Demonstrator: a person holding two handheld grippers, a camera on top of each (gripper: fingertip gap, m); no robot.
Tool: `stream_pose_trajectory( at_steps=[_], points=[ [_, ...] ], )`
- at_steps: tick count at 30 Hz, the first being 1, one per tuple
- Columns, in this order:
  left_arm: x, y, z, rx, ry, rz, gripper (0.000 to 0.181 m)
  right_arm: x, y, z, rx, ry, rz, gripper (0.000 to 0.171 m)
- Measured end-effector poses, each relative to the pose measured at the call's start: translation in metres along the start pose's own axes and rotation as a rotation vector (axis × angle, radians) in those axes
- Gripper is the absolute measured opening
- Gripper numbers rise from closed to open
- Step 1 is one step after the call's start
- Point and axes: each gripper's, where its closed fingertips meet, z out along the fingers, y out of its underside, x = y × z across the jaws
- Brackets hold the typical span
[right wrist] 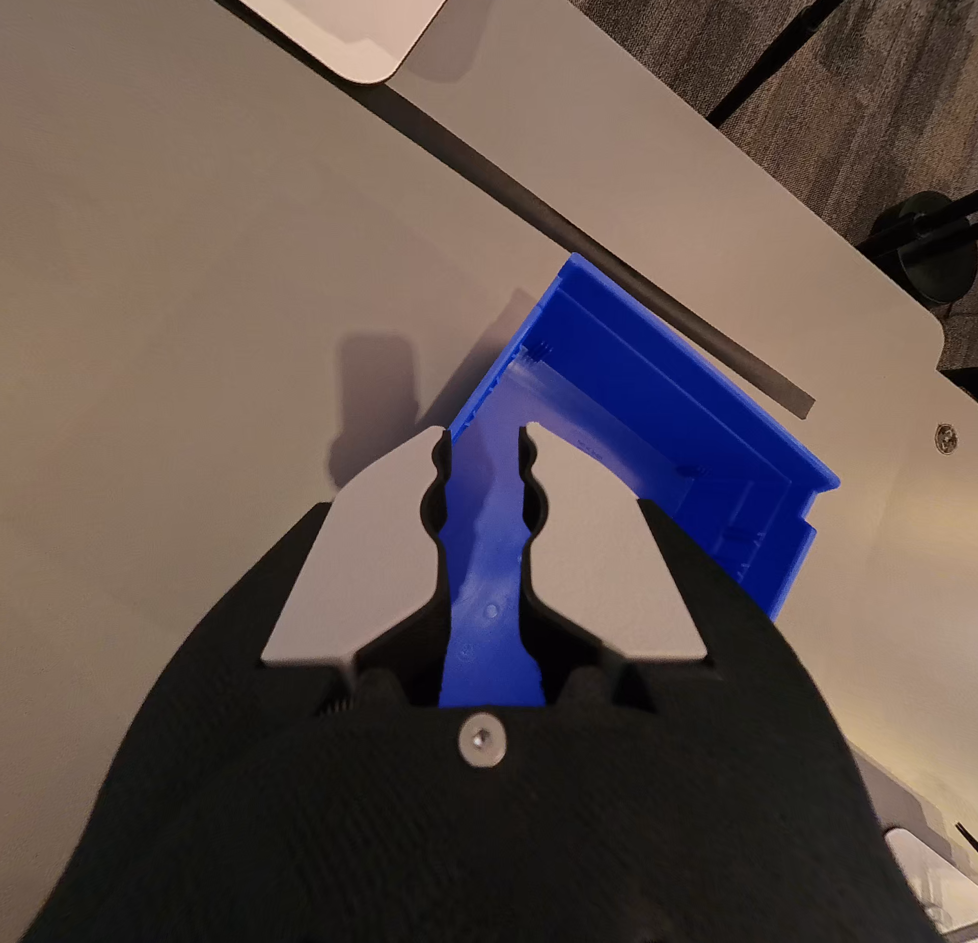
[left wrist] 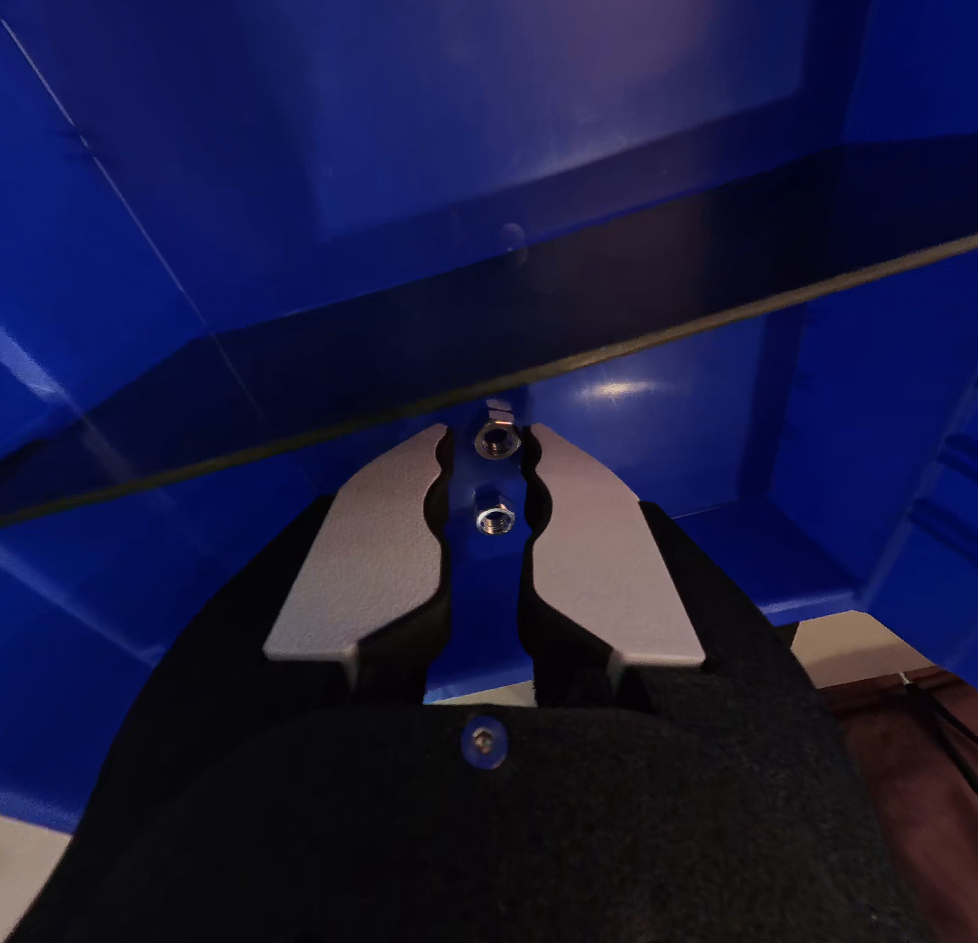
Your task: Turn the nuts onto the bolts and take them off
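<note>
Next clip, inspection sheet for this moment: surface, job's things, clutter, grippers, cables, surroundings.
Surface: pale table, split by a dark seam.
Job's things: two silver nuts on the floor of the blue bin; bolts not seen.
Clutter: a dark divider panel across the bin.
Grippers: left gripper open, its fingertips either side of the farther nut; right gripper open over the bin, empty.
Cables: thin black wires at the frame edge.
Surroundings: grey carpet, black stand base.

You had a pale grey table [right wrist: 211,229] carrying the blue bin [right wrist: 688,430], which lay directly on it beside a dark seam [right wrist: 529,208] crossing its top.
</note>
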Motion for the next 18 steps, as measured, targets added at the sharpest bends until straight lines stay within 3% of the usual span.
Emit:
stream_pose_trajectory(
  at_steps=[14, 18],
  points=[
    [0.000, 0.002, 0.002, -0.032, -0.017, 0.012, 0.018, -0.004, 0.005, 0.004, -0.037, -0.006, -0.017, 0.025],
    [0.005, 0.000, -0.015, 0.031, 0.004, 0.028, 0.019, -0.004, 0.004, 0.003, -0.034, 0.000, -0.022, 0.025]
  ],
)
